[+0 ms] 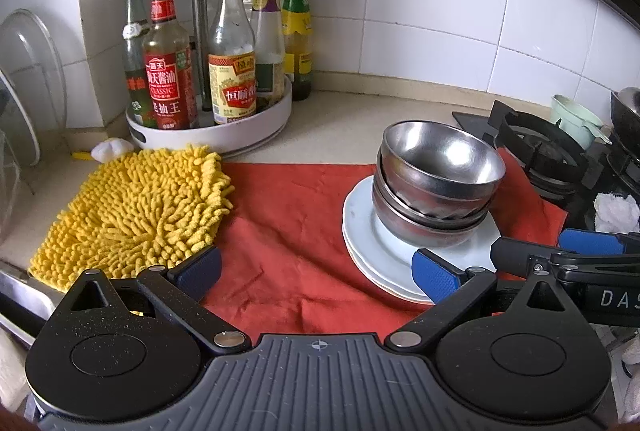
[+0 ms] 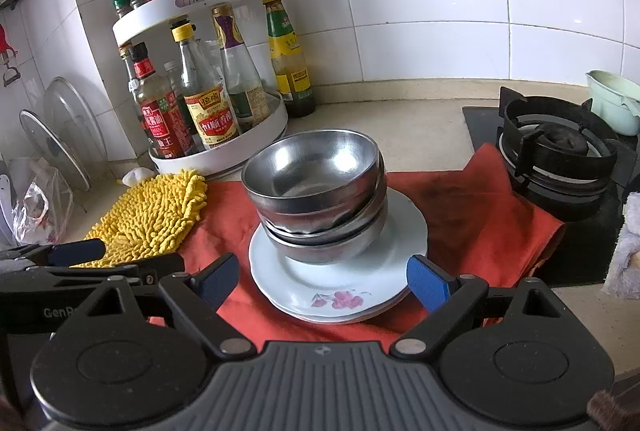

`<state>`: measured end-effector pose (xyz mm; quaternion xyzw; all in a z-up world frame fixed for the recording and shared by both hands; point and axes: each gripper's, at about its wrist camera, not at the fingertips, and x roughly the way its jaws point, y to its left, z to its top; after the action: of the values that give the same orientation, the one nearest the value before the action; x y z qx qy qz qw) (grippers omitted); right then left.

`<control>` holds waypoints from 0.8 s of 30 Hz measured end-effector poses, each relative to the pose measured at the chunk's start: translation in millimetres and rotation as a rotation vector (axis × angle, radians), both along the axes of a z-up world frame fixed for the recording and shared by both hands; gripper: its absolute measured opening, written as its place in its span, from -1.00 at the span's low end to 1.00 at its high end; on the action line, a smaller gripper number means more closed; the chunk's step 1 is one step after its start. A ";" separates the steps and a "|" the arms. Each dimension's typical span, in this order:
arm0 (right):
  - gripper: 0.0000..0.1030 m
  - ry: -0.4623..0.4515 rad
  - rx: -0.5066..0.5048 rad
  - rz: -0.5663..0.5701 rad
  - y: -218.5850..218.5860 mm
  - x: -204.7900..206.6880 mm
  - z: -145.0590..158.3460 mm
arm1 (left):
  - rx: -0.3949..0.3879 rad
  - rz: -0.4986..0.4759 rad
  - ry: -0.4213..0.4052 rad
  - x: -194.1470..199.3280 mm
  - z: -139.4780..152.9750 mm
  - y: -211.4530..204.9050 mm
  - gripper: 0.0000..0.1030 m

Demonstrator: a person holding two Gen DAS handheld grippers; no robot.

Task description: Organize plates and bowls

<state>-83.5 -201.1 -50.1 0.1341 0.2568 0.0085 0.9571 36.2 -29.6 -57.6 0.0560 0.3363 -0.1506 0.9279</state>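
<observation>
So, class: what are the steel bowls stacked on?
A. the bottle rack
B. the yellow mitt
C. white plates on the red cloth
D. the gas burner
C: the bowls sit nested on the plates, which lie on the red cloth.

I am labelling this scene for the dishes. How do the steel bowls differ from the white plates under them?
The steel bowls are grey, shiny metal and deep; the white plates are pale, flat and wide. The bowls are nested crookedly, the top one tilted, while the plates lie level. The top plate bears a pink flower; the bowls are plain. Both are stacked in one pile on the red cloth.
</observation>
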 end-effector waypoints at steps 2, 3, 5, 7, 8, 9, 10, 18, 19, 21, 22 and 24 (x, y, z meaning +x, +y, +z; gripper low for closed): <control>0.69 0.003 -0.001 -0.003 0.1 -0.5 -0.3 | 0.001 -0.005 0.004 0.1 -0.5 -0.2 0.98; 0.69 0.004 -0.001 -0.004 -0.3 -0.9 -0.8 | 0.001 -0.006 0.004 -0.2 -0.7 -0.5 0.98; 0.69 0.005 0.001 -0.008 -0.6 -2.3 -1.3 | 0.002 -0.009 0.008 -0.5 -0.8 -1.0 0.98; 0.69 0.006 0.002 -0.012 -0.4 -3.1 -1.7 | 0.004 -0.012 0.009 0.0 -1.1 -1.6 0.98; 0.69 0.007 0.002 -0.013 -0.4 -3.3 -1.9 | 0.003 -0.013 0.010 0.0 -1.3 -1.3 0.98; 0.69 0.007 0.002 -0.015 0.0 -3.8 -1.8 | 0.002 -0.014 0.011 -0.2 -1.6 -1.0 0.98; 0.69 0.008 0.002 -0.016 0.2 -4.0 -1.8 | 0.001 -0.014 0.013 0.0 -1.8 -0.8 0.98; 0.69 0.009 0.001 -0.019 0.7 -3.7 -1.7 | 0.005 -0.013 0.007 -0.1 -1.4 -1.5 0.98; 0.69 0.009 0.000 -0.019 0.8 -3.6 -1.6 | 0.004 -0.013 0.007 0.2 -1.3 -1.2 0.98; 0.69 0.008 0.001 -0.018 0.5 -3.6 -1.7 | 0.003 -0.013 0.008 0.3 -1.1 -1.0 0.98; 0.69 0.008 0.001 -0.018 0.3 -3.6 -1.9 | 0.003 -0.013 0.008 0.3 -1.2 -1.1 0.98; 0.69 0.009 0.001 -0.018 0.1 -3.6 -2.0 | 0.003 -0.014 0.010 0.5 -1.4 -1.5 0.98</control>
<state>-87.1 -200.9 -52.1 0.1368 0.2599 -0.0004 0.9559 36.7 -31.1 -59.0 0.0592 0.3406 -0.1567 0.9252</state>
